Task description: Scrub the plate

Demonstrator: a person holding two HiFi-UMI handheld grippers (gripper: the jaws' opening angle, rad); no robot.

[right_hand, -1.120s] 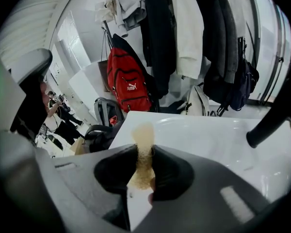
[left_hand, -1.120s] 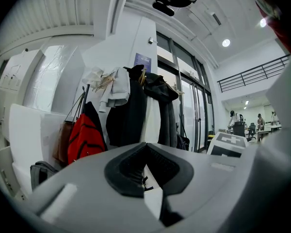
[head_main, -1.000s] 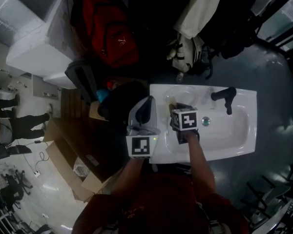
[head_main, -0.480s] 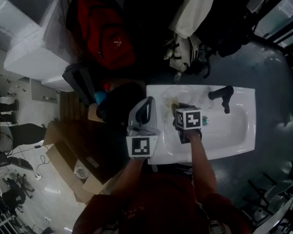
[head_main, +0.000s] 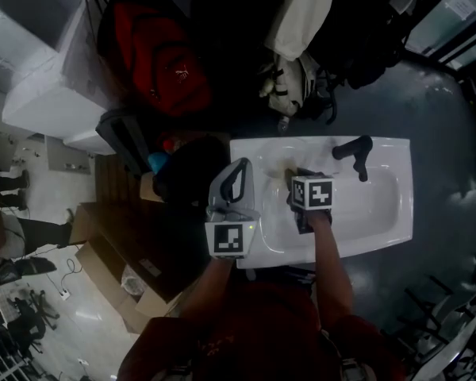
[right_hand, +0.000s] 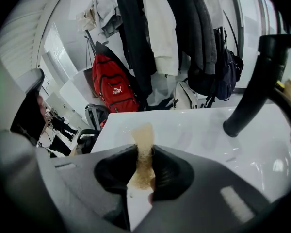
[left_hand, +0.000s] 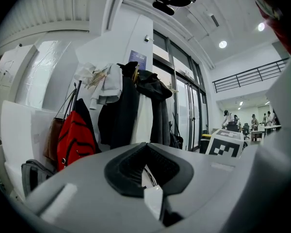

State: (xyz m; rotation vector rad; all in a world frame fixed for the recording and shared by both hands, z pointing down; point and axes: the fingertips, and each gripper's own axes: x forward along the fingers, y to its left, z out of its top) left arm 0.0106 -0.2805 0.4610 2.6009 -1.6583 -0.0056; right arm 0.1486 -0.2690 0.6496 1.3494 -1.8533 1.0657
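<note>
My right gripper (head_main: pixel 295 175) is shut on a tan sponge (right_hand: pixel 144 147) and holds it over the back left part of the white sink (head_main: pixel 381 213). In the right gripper view the sponge sticks out past the jaws onto a pale surface. A faint round outline there looks like the plate (head_main: pixel 282 159), but its edge is hard to make out. My left gripper (head_main: pixel 236 173) is at the sink's left edge and points up at the hanging coats. Its jaws are together and I see nothing held in them.
A black faucet (head_main: pixel 353 153) rises at the sink's back right, close to the right gripper. A red backpack (head_main: pixel 170 74), coats (head_main: pixel 309 22) and bags (head_main: pixel 293 82) hang or stand behind the sink. Left of the sink are dark brown cardboard boxes (head_main: pixel 135 228).
The right gripper with the sponge has slid a little to the right, toward the faucet. The left gripper has stayed where it was.
</note>
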